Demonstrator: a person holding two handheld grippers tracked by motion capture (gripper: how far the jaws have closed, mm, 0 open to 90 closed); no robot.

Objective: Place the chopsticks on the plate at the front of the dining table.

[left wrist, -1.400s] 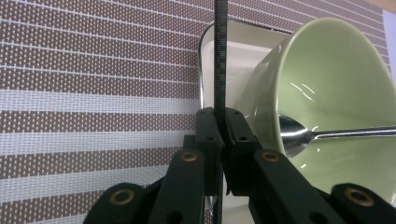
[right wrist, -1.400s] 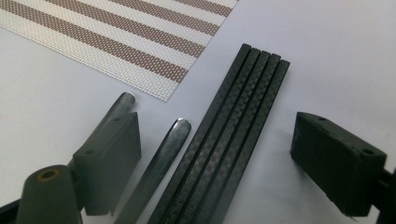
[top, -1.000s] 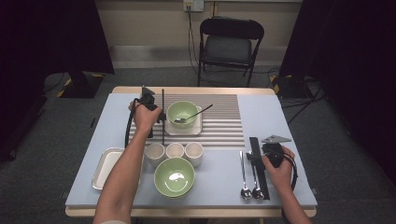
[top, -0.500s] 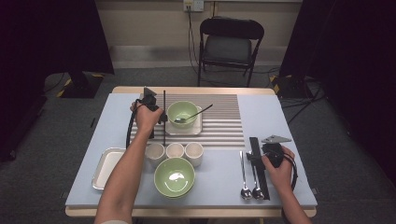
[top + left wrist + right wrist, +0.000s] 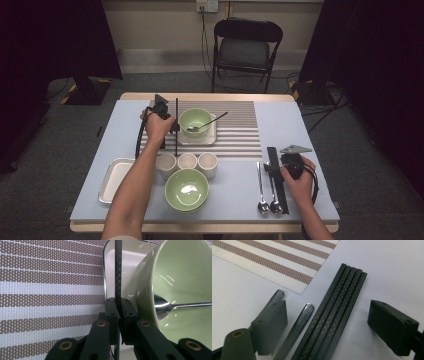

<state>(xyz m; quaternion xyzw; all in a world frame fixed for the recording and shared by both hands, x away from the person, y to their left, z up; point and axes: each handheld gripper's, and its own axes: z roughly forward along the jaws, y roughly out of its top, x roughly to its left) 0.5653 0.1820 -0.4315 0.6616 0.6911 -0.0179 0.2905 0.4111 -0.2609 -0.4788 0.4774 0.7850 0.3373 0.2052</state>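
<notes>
My left gripper point(image 5: 169, 121) was clamped tight on a thin black strip point(image 5: 176, 127), a chopstick by the look of it, holding it level just beside the left edge of the small white plate point(image 5: 212, 137) on the striped mat point(image 5: 240, 127). In my left gripper view the jaws pinched that strip point(image 5: 118, 270) with no gap left, and it ran straight ahead along the plate's rim, close to the wall of the green bowl point(image 5: 175, 277) with a spoon point(image 5: 172, 306) resting in it. To do this step well, I judged I should lower the strip flat onto the mat parallel to the plate's edge, keep it off the bowl so nothing tipped, and let go only once its whole length rested. Nearer me stood three small cups point(image 5: 187, 162) and a second green bowl point(image 5: 187, 189), with a white tray point(image 5: 114, 180) at the left. Farther right, my right gripper point(image 5: 280, 167) rested near the table's edge with its jaws standing wide open, gripping nothing. In my right gripper view they straddled a bundle of the same black strips point(image 5: 337, 312) lying on the table, with two spoon handles point(image 5: 299, 325) just beside the left jaw; the pads did not press on any of these.
</notes>
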